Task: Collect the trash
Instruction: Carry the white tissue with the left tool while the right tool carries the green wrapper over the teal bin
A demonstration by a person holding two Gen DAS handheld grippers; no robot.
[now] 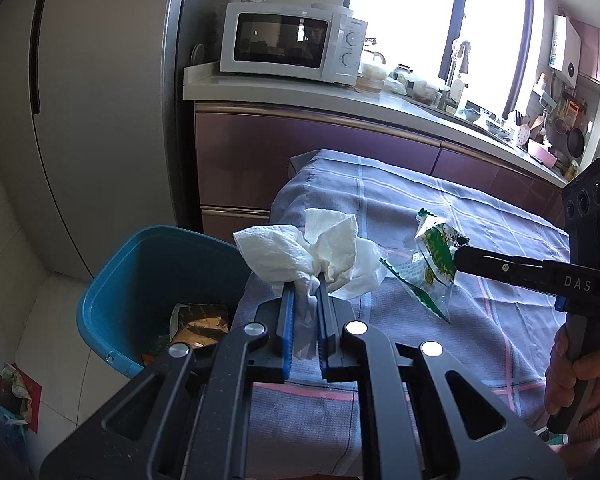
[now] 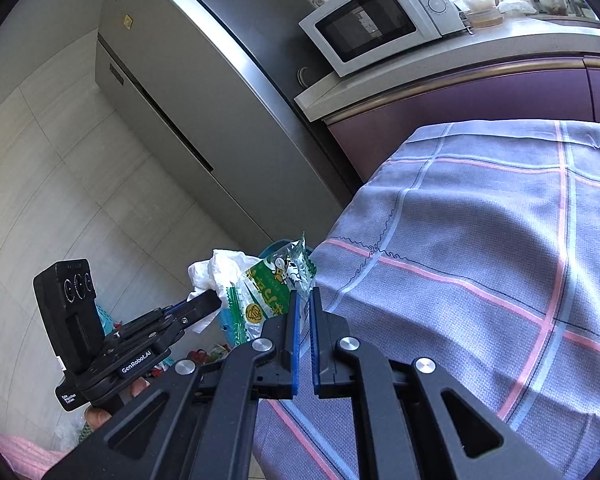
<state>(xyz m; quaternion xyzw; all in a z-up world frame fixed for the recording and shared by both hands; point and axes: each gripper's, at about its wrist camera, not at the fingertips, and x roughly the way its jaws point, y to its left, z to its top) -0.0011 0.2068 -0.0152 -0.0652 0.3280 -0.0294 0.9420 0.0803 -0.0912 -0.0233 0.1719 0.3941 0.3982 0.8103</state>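
The left gripper (image 1: 304, 280) clamps a crumpled white paper towel (image 1: 320, 252) at the left edge of the checked purple tablecloth (image 1: 480, 312), beside the blue plastic bin (image 1: 140, 264). The right gripper (image 2: 305, 294) pinches a green-printed clear plastic wrapper (image 2: 268, 288) nearby.
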